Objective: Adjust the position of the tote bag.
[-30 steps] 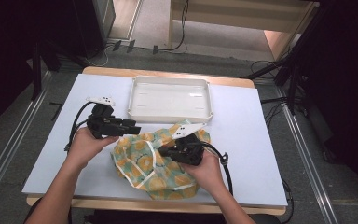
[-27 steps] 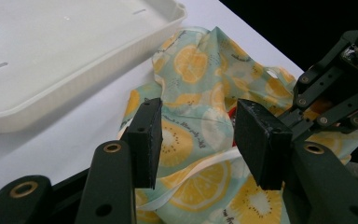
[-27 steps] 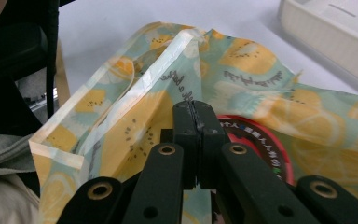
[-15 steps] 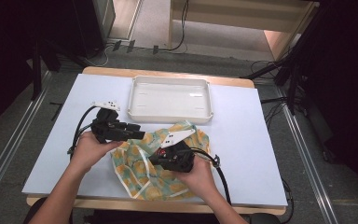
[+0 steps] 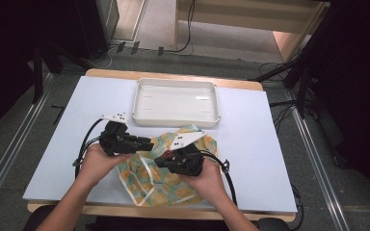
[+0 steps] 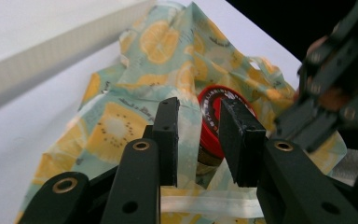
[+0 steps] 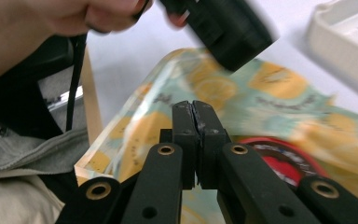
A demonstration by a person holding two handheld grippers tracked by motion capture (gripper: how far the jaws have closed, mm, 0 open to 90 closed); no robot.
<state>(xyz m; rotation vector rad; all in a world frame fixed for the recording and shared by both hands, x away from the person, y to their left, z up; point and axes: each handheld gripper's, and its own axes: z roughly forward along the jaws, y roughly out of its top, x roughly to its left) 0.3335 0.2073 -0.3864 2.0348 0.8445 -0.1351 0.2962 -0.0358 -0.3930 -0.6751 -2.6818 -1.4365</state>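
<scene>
While the white worktop [image 5: 250, 159] spreads under everything, the white tray [image 5: 176, 102] sits at its far side, and just in front of the tray lies the fruit-print bag [image 5: 168, 180], crumpled and printed with orange and kiwi slices, reaching nearly to the worktop's near edge. In the bag's mouth I can see a jar with a red lid [image 6: 214, 112], lying on its side with the lid turned toward my left hand. My left tongs [image 5: 142, 143] come in over the bag's left edge; their jaws are spread with the red lid showing in the gap beyond them, and they have just been closing without pressing on anything that I can make out. My right tongs [image 7: 196, 122] are pressed together over the bag's cloth; whether a fold is pinched between them I cannot tell.
</scene>
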